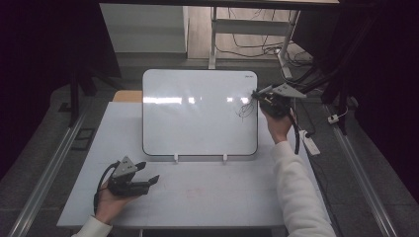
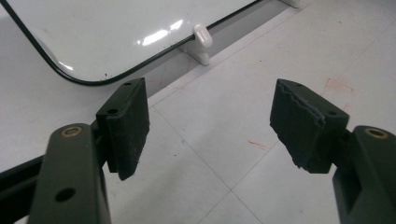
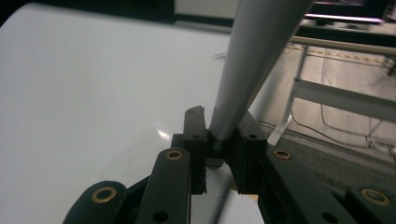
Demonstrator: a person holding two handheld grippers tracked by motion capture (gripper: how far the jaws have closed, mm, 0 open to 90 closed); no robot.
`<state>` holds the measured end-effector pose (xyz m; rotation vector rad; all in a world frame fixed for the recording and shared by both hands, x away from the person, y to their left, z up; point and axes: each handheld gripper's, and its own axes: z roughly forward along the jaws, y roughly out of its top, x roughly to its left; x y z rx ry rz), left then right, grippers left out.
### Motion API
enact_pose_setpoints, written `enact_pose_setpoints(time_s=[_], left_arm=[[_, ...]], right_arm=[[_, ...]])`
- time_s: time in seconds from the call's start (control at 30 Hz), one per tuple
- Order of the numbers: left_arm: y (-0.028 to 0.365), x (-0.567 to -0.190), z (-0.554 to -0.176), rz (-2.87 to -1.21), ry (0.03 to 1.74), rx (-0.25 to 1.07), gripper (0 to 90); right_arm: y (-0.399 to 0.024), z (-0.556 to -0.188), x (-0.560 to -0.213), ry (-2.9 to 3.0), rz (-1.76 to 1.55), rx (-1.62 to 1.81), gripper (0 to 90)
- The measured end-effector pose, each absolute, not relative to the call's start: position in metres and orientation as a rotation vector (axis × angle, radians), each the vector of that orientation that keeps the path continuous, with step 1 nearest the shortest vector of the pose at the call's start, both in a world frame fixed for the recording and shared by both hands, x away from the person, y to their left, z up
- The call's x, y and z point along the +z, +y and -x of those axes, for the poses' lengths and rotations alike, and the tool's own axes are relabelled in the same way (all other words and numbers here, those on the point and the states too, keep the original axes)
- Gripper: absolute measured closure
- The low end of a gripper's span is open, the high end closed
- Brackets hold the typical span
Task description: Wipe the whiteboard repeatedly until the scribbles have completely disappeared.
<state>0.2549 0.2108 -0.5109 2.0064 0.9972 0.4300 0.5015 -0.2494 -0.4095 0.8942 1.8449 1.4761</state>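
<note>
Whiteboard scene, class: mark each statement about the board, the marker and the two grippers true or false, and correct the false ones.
1. The right gripper is shut on a marker. True.
2. The left gripper holds an eraser. False: its jaws stand open with nothing between them, over the table.
3. The whiteboard lies flat on the table. False: it stands propped on two small white feet.
4. Dark scribbles show on the right side of the whiteboard. True.
5. The right gripper rests on the table near the person's body. False: it is raised at the board's right edge.
</note>
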Motion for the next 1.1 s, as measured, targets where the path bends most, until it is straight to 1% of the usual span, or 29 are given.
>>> enact_pose_setpoints(time_s=[0.07, 0.1, 0.17, 0.3, 0.37, 0.4, 0.43, 0.5, 0.57, 0.7, 0.73, 0.83, 0.87, 0.9, 1.0, 1.03, 1.1], left_arm=[[0.210, -0.510, -0.254, -2.004, 0.994, 0.433, 29.4], [0.211, -0.510, -0.254, -2.001, 0.997, 0.435, 29.4], [0.211, -0.510, -0.255, -2.003, 0.998, 0.434, 29.4], [0.210, -0.511, -0.255, -2.009, 0.997, 0.431, 29.4], [0.210, -0.510, -0.254, -2.005, 0.996, 0.433, 29.4], [0.210, -0.510, -0.254, -2.003, 0.998, 0.433, 29.4], [0.211, -0.511, -0.256, -2.004, 1.002, 0.430, 29.4], [0.210, -0.512, -0.257, -2.008, 1.005, 0.427, 29.4], [0.209, -0.512, -0.256, -2.012, 0.999, 0.429, 29.4], [0.210, -0.510, -0.254, -2.003, 0.996, 0.435, 29.3], [0.211, -0.511, -0.256, -2.001, 1.001, 0.431, 29.4], [0.211, -0.512, -0.256, -2.007, 1.002, 0.427, 29.4], [0.211, -0.512, -0.256, -2.008, 1.001, 0.427, 29.4], [0.211, -0.512, -0.256, -2.009, 0.999, 0.428, 29.4], [0.211, -0.511, -0.254, -2.001, 0.999, 0.434, 29.4], [0.212, -0.511, -0.255, -2.000, 1.002, 0.431, 29.4], [0.212, -0.511, -0.255, -2.002, 1.004, 0.429, 29.4]], right_arm=[[-0.252, -0.501, -0.412, 1.837, -0.925, 1.514, 77.4], [-0.239, -0.494, -0.419, 1.926, -0.831, 1.478, 77.5], [-0.234, -0.490, -0.420, 1.950, -0.784, 1.450, 77.5], [-0.252, -0.497, -0.418, 1.842, -0.933, 1.535, 77.4], [-0.251, -0.496, -0.420, 1.827, -0.947, 1.558, 77.4], [-0.247, -0.492, -0.422, 1.850, -0.925, 1.544, 77.5], [-0.231, -0.483, -0.428, 1.943, -0.801, 1.477, 77.4], [-0.231, -0.483, -0.426, 1.948, -0.791, 1.462, 77.4], [-0.243, -0.490, -0.422, 1.849, -0.902, 1.521, 77.5], [-0.249, -0.492, -0.424, 1.814, -0.946, 1.551, 77.4], [-0.235, -0.485, -0.429, 1.926, -0.842, 1.531, 77.5], [-0.228, -0.480, -0.430, 1.969, -0.771, 1.470, 77.5], [-0.231, -0.483, -0.428, 1.968, -0.793, 1.486, 77.5], [-0.244, -0.489, -0.424, 1.867, -0.906, 1.532, 77.5], [-0.247, -0.493, -0.424, 1.827, -0.953, 1.569, 77.4], [-0.233, -0.489, -0.427, 1.882, -0.890, 1.557, 77.5], [-0.227, -0.487, -0.428, 1.916, -0.849, 1.543, 77.5]])
